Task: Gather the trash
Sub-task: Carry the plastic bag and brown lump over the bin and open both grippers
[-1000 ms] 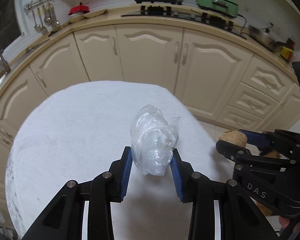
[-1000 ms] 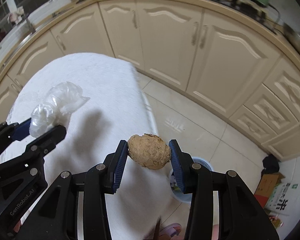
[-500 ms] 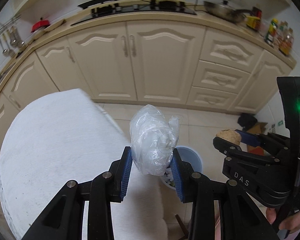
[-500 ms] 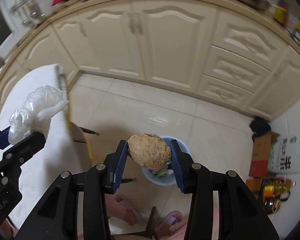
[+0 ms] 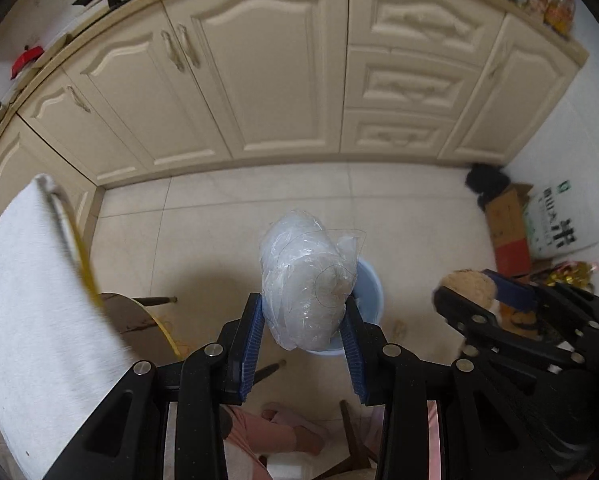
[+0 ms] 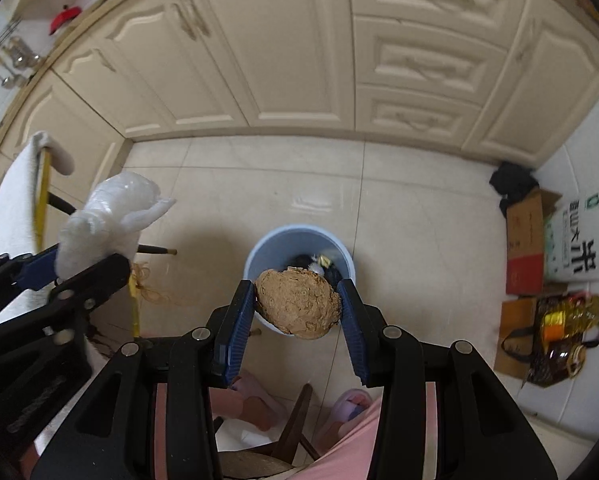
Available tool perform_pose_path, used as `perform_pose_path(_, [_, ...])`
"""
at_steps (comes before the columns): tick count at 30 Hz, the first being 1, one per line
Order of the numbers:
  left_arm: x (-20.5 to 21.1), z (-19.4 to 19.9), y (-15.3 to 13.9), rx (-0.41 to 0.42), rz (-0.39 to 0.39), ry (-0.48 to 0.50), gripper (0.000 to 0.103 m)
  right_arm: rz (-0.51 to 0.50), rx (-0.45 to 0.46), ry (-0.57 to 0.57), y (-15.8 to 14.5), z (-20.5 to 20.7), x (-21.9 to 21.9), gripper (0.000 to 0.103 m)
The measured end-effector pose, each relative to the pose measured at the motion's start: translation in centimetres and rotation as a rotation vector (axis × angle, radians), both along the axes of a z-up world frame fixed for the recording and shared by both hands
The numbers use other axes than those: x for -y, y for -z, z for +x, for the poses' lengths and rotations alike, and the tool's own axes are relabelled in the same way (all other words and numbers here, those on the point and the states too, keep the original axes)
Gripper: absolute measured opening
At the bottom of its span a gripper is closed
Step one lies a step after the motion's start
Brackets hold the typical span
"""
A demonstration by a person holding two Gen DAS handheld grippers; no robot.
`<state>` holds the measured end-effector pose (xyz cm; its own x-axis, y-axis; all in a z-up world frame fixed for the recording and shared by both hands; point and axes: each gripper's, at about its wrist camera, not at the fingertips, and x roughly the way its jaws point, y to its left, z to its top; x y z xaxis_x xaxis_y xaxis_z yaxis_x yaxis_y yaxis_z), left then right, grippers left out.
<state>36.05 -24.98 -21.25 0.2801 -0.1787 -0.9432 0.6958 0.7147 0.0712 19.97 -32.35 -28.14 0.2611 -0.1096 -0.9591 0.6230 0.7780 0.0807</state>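
My left gripper (image 5: 303, 320) is shut on a crumpled clear plastic bag (image 5: 307, 284) and holds it above the light blue trash bin (image 5: 369, 288) on the floor. My right gripper (image 6: 297, 308) is shut on a brown crumpled paper ball (image 6: 297, 304), also held over the bin (image 6: 267, 252), which has some trash inside. The right gripper with the ball shows at the right of the left wrist view (image 5: 465, 288). The left gripper with the bag shows at the left of the right wrist view (image 6: 107, 220).
The white-clothed table (image 5: 27, 300) is at the left. Cream cabinets (image 6: 299, 60) run along the back. A cardboard box (image 6: 525, 240), a white sack (image 6: 579, 244) and an oil bottle (image 6: 567, 316) stand at the right. A stool (image 5: 135, 320) and slippered feet (image 6: 351, 404) are below.
Both grippers have swung right, off the table and out over the floor, and now hang above the blue bin. Each still holds its item.
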Motion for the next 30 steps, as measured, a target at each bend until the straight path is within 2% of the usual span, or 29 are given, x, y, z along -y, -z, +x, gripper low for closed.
perform_pose_path(7, [6.4, 2.5, 8.3, -0.097, 0.103, -0.041, 0.034, 0.099, -0.077, 0.059, 5.5, -1.3, 3.1, 0.043])
perform_pose_path(13, [10.7, 5.3, 15.2, -0.194, 0.13, -0.057, 0.034, 0.16, -0.133, 0.084, 9.1, -1.4, 4.7, 0.043])
perform_pose_path(14, [11.2, 5.9, 16.0, -0.196, 0.133, -0.058, 0.036, 0.162, -0.142, 0.09, 9.5, -1.5, 5.0, 0.043])
perform_pose_path(16, [12.3, 6.8, 17.7, -0.188, 0.174, -0.045, 0.048, 0.165, -0.156, 0.099, 10.3, -1.7, 5.3, 0.043])
perform_pose_path(17, [12.5, 7.3, 18.4, -0.181, 0.195, -0.056, 0.064, 0.167, -0.161, 0.104, 10.5, -1.7, 5.4, 0.043])
perform_pose_path(18, [12.6, 7.6, 18.9, -0.179, 0.192, -0.067, 0.074, 0.173, -0.165, 0.108, 10.8, -1.8, 5.6, 0.043])
perform_pose_path(19, [12.6, 8.1, 19.1, -0.185, 0.178, -0.077, 0.076, 0.183, -0.168, 0.112, 11.1, -1.9, 5.8, 0.043])
perform_pose_path(22, [12.8, 9.3, 20.4, -0.215, 0.177, -0.088, 0.078, 0.195, -0.177, 0.115, 11.7, -1.8, 6.1, 0.043])
perform_pose_path(27, [12.0, 11.0, 21.6, -0.208, 0.194, -0.116, 0.078, 0.224, -0.177, 0.116, 12.6, -0.8, 5.8, 0.043])
perform_pose_path(30, [9.9, 10.9, 21.7, -0.221, 0.182, -0.142, 0.079, 0.249, -0.178, 0.103, 13.1, 0.2, 5.2, 0.043])
